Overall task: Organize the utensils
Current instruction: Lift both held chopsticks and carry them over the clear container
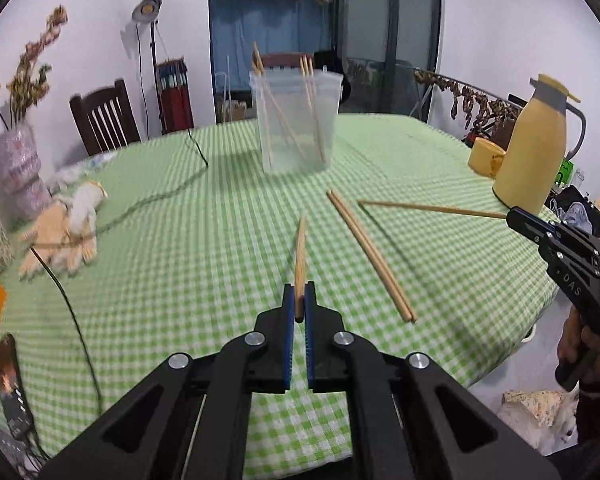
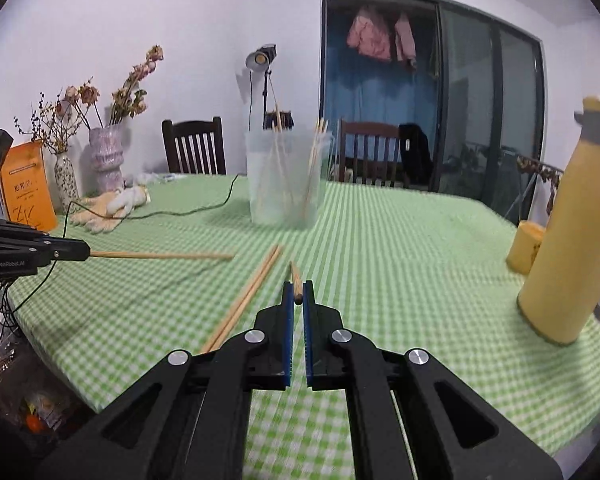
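Observation:
A clear plastic cup (image 1: 296,120) stands on the green checked table and holds several wooden chopsticks; it also shows in the right wrist view (image 2: 286,180). My left gripper (image 1: 299,300) is shut on one chopstick (image 1: 300,256) held above the cloth, pointing toward the cup. My right gripper (image 2: 297,298) is shut on another chopstick (image 2: 295,276); in the left wrist view that chopstick (image 1: 428,208) sticks out leftward from the right gripper (image 1: 514,216). A pair of chopsticks (image 1: 368,252) lies on the cloth between the grippers, also in the right wrist view (image 2: 248,292).
A yellow thermos (image 1: 532,148) and a yellow cup (image 1: 486,158) stand at the right edge. Vases with dried flowers (image 1: 16,168), white gloves (image 1: 68,228), a black cable (image 1: 152,200) and an orange book (image 2: 26,188) occupy the left side. Chairs stand behind the table.

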The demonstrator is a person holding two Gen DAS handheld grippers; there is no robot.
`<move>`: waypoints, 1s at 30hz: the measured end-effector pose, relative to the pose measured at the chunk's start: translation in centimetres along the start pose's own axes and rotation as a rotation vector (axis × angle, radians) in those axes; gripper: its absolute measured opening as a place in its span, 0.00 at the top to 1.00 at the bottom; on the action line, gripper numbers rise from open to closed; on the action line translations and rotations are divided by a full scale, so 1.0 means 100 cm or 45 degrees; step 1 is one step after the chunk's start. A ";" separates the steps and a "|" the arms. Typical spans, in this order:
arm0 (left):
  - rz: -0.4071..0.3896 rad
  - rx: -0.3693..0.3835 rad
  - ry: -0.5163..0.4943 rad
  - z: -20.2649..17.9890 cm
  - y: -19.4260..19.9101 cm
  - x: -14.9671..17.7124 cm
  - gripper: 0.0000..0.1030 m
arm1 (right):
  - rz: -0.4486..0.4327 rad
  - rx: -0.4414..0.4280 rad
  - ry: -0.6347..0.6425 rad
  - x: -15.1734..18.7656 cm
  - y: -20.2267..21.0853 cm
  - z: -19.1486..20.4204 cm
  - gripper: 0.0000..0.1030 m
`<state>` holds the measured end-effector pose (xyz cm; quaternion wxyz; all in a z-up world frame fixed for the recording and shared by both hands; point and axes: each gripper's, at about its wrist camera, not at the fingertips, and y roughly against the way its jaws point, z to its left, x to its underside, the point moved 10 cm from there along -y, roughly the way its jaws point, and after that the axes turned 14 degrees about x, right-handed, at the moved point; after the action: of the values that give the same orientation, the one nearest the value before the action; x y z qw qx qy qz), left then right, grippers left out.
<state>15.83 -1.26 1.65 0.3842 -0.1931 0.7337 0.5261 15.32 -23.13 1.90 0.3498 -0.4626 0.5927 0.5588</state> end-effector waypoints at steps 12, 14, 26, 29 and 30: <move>-0.051 0.084 -0.065 0.007 0.027 -0.075 0.98 | -0.007 -0.142 0.066 -0.065 -0.008 0.001 0.96; -0.025 0.115 -0.070 0.011 0.023 -0.089 0.98 | -0.001 -0.159 0.098 -0.078 -0.014 0.002 0.96; 0.108 0.255 -0.162 0.032 -0.043 -0.197 0.98 | 0.247 -0.361 0.127 -0.149 -0.094 0.020 0.96; 0.118 0.271 -0.153 0.034 -0.065 -0.217 0.98 | 0.314 -0.405 0.064 -0.159 -0.116 0.022 0.95; 0.119 0.271 -0.152 0.036 -0.071 -0.223 0.98 | 0.346 -0.413 0.038 -0.161 -0.124 0.020 0.95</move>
<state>36.07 -3.32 13.76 0.4206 -0.0854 0.7693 0.4732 32.01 -17.98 12.50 0.1832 -0.4370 0.5570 0.6821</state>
